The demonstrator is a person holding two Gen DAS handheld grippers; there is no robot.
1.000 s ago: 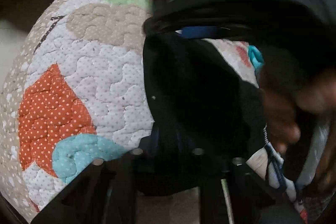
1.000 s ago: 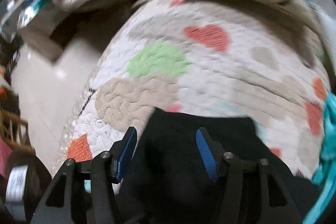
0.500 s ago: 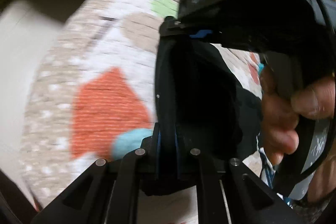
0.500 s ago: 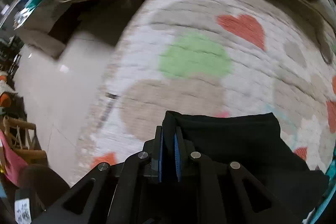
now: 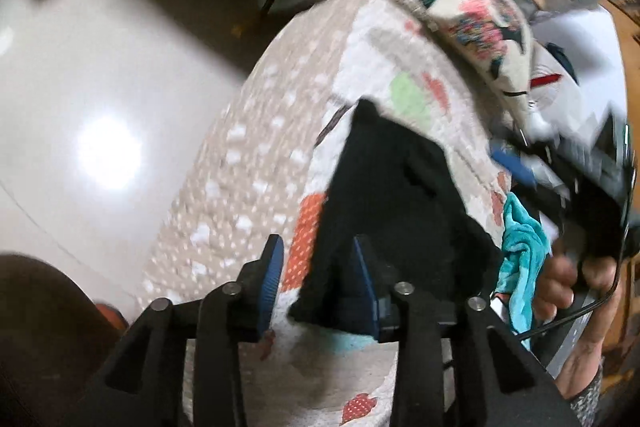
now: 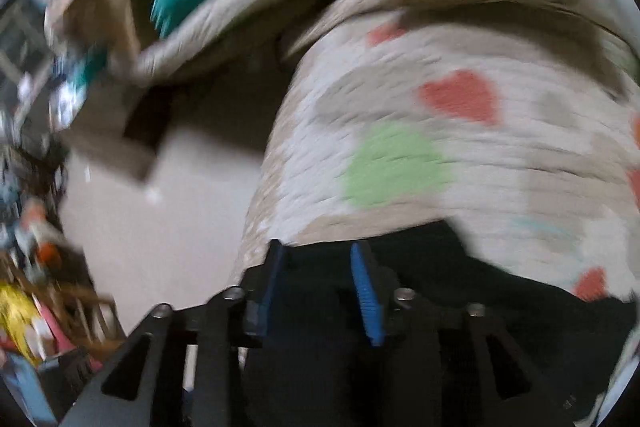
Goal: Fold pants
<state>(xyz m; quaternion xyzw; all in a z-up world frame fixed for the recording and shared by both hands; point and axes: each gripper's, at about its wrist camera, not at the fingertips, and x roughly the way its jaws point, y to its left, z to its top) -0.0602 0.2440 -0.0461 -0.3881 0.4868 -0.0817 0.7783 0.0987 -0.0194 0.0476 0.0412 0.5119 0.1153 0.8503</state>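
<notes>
Two tongs work over black pants (image 5: 392, 203) that lie on a quilt (image 5: 256, 187) patterned with hearts and coloured patches, close to its edge above a pale floor (image 5: 80, 87). The pants look already doubled into a compact dark slab, one corner pointing away along the quilt; how many layers it has cannot be told. The left tongs (image 5: 316, 279) stand apart and are opening; the near edge of the pants lies across the gap and in front of the far pad, but neither blue pad presses on it, so this reads as a release with the cloth left to settle. In the left wrist view the right tongs appear at the far side of the pants, gripped by a hand (image 5: 572, 279), with a turquoise cloth (image 5: 520, 251) bunched just beside the pants. From the right wrist view the right tongs (image 6: 320, 287) are also apart and opening, hanging above the dark cloth (image 6: 440, 267) with nothing clamped between the pads. Both views are smeared, so fine creases are not readable. My guess is that a fold has just been laid, and both tongs let go so the slab stays flat. Lying so near the quilt's edge, a careless tug could slide it off.
</notes>
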